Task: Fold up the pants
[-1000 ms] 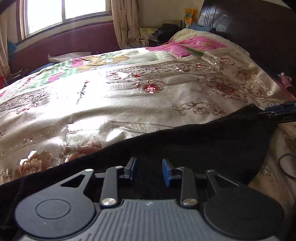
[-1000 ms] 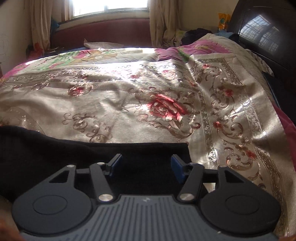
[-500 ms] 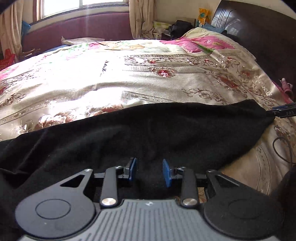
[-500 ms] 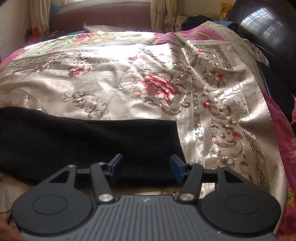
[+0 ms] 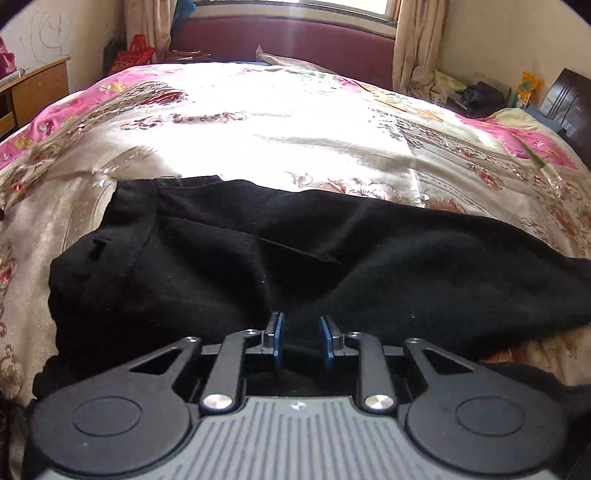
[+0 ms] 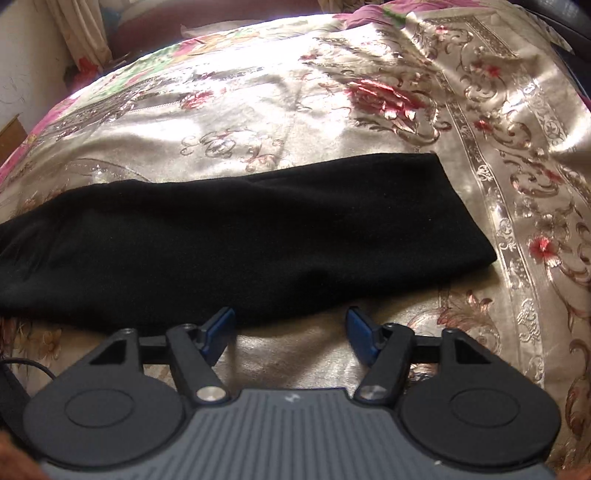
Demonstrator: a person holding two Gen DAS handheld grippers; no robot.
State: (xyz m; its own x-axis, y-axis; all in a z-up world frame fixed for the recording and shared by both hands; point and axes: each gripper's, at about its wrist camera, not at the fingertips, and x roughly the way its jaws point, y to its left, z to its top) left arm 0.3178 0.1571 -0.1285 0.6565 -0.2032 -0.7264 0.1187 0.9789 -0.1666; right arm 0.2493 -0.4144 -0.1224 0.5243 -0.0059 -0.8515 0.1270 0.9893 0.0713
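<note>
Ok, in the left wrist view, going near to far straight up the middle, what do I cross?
left gripper, jaws closing with black cloth between them → black pants → floral bedspread → dark red headboard → window.

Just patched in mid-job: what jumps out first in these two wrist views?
The black pants stretch sideways across the shiny floral bedspread, waistband to the left and leg end to the right. The left gripper is closing over the black cloth; the right gripper hangs open just short of the pants' near edge.

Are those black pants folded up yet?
Only lengthwise: the black pants lie as one long strip across the bedspread, waistband to hem.
</note>
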